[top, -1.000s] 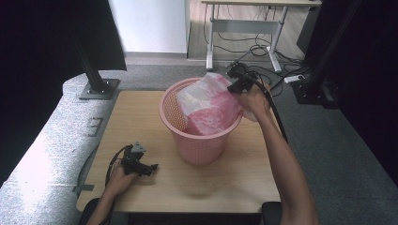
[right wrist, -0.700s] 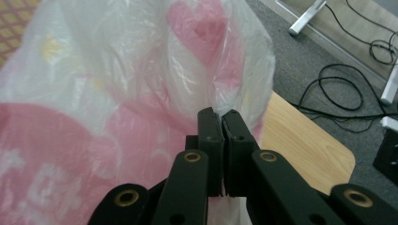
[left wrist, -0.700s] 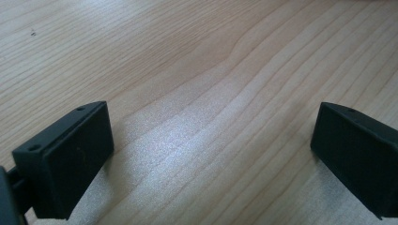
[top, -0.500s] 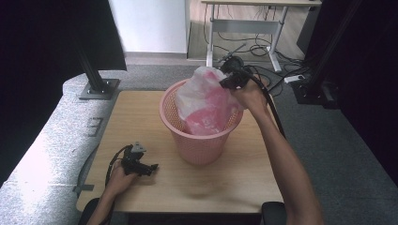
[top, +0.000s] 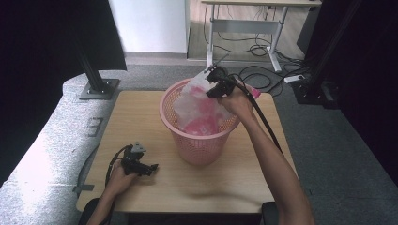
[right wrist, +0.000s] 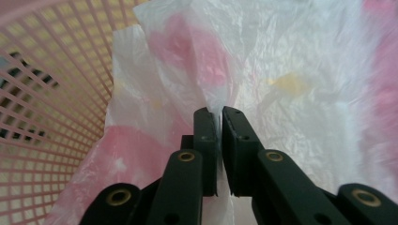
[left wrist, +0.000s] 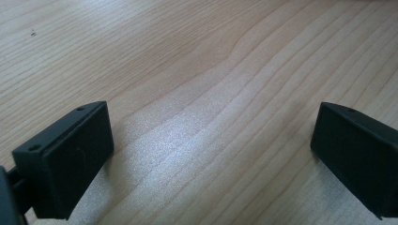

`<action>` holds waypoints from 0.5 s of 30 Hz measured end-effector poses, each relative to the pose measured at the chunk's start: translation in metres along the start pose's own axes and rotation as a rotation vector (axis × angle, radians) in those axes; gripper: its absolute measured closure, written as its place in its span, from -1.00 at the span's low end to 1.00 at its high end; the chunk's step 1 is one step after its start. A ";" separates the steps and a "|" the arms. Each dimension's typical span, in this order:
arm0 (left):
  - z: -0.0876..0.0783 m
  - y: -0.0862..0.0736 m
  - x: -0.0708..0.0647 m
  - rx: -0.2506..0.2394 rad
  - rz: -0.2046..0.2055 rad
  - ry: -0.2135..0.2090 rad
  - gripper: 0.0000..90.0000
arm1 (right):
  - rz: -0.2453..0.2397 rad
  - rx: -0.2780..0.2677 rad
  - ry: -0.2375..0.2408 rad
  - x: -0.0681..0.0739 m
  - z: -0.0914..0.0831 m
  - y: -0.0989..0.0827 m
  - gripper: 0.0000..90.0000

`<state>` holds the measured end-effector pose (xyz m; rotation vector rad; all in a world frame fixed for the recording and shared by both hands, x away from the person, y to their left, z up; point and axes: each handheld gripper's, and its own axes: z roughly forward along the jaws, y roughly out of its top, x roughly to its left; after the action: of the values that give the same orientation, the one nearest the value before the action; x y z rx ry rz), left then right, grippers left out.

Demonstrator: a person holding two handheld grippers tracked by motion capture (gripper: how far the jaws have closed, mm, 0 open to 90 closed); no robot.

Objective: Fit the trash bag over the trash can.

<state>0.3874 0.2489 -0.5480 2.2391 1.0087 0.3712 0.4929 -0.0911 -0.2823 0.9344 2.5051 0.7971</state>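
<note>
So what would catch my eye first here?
Probably the pink mesh basket in the middle of the wooden table, with a thin plastic bag rising from it. The right gripper pinches the bag's top edge, while the left gripper rests open near the table's front left.

Thin crinkly translucent plastic bag (right wrist: 281, 70), pink plastic lattice basket (top: 199, 145), matt pale wood-grain table (top: 141, 122)

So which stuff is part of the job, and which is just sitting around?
Part of the job:
- plastic bag
- pink basket
- right gripper, pinching the bag

Just sitting around:
- left gripper, open on the wooden table
- desk and cables behind
</note>
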 end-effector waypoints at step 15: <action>0.000 0.000 0.000 0.000 0.000 0.000 -1.00 | 0.024 -0.092 -0.056 -0.023 -0.031 0.005 -0.23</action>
<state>0.3874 0.2489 -0.5480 2.2391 1.0086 0.3708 0.4967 -0.1156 -0.2524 0.9442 2.3925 0.8739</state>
